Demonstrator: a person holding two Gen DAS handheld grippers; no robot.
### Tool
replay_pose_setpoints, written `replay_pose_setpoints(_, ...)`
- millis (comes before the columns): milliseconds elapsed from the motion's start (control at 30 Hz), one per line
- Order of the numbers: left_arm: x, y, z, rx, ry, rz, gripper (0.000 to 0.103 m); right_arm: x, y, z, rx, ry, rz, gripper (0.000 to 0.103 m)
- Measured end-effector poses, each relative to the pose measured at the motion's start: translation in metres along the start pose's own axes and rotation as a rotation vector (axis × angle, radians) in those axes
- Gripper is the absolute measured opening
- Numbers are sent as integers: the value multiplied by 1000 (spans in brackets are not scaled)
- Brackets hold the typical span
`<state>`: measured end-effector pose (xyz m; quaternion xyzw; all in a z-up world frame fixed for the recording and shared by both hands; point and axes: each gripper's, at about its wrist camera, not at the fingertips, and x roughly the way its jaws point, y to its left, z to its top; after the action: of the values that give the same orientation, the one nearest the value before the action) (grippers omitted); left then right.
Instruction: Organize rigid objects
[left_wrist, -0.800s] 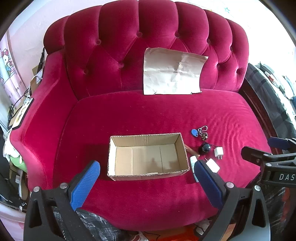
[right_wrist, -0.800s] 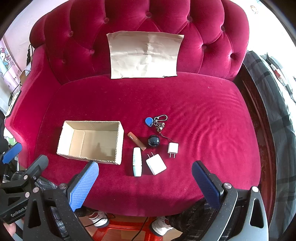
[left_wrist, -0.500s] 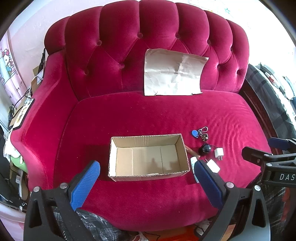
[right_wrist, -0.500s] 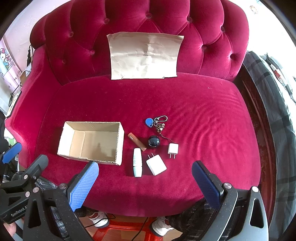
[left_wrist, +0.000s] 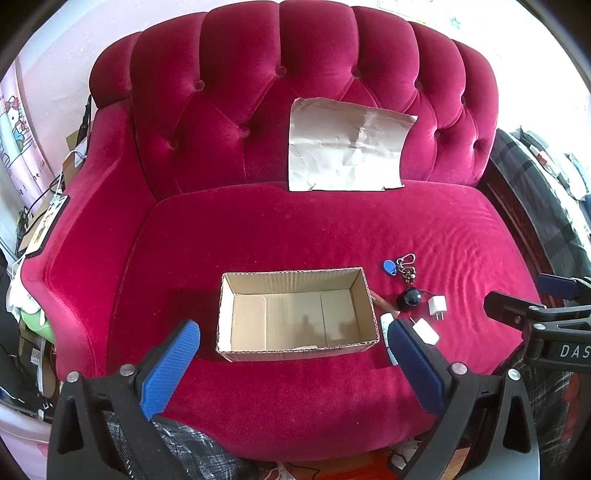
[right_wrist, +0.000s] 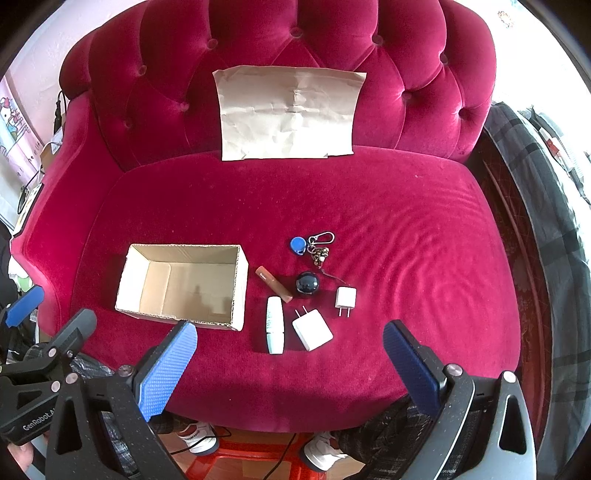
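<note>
An open cardboard box (left_wrist: 297, 311) (right_wrist: 184, 282) with nothing in it lies on the red sofa seat. To its right lie a brown tube (right_wrist: 273, 283), a white tube (right_wrist: 275, 324), a large white charger (right_wrist: 312, 329), a small white charger (right_wrist: 346, 298), a black round object (right_wrist: 307, 283) and a blue key fob with keyring (right_wrist: 298, 245). My left gripper (left_wrist: 291, 365) hovers open in front of the box. My right gripper (right_wrist: 290, 369) hovers open in front of the white tube and large charger. Neither holds anything.
A crumpled sheet of brown paper (right_wrist: 290, 112) leans on the tufted sofa back (right_wrist: 369, 40). The seat's right half (right_wrist: 424, 240) is bare velvet. A plaid blanket (right_wrist: 546, 206) lies right of the sofa, clutter stands at the left, and shoes (right_wrist: 197, 437) show below the seat's front edge.
</note>
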<state>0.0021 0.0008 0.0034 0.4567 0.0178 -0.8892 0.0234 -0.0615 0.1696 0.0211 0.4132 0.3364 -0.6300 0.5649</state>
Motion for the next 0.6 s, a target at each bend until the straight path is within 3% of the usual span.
replay_pose_setpoints(533, 0, 0, 1, 3, -3, 1, 103, 0, 0, 1, -11, -5, 6, 103)
replay_pose_setpoints(567, 0, 0, 1, 3, -3, 0, 103, 0, 0, 2, -109, -1, 54, 103)
replay_pose_setpoints(600, -1, 0, 1, 2, -3, 0, 103, 0, 0, 2, -109, 0, 54, 103)
